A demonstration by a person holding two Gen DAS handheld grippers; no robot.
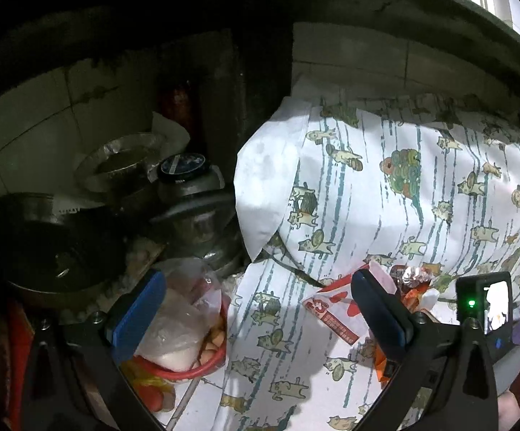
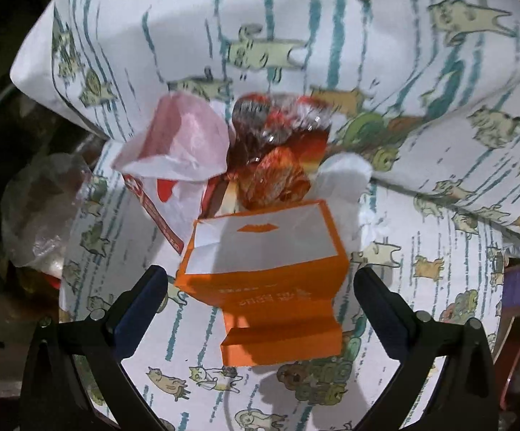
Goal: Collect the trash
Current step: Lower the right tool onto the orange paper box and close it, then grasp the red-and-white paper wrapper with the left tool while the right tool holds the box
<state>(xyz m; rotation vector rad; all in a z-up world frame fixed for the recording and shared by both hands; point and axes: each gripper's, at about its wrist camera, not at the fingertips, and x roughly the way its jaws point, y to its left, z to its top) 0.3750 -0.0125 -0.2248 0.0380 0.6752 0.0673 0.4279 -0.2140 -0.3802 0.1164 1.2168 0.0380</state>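
Both the left gripper (image 1: 256, 309) and right gripper (image 2: 260, 298) gape, empty, near the orange box (image 2: 270, 276).

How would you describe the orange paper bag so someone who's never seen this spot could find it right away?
Look for the white cat-print cloth covering the surface; a small pile of wrappers sits on it. The orange paper bag lies at the pile's near edge, just ahead of the open right gripper. Unlike the pink-and-white paper bag and the crinkly red plastic wrapper behind it, it is bright orange with a white panel.
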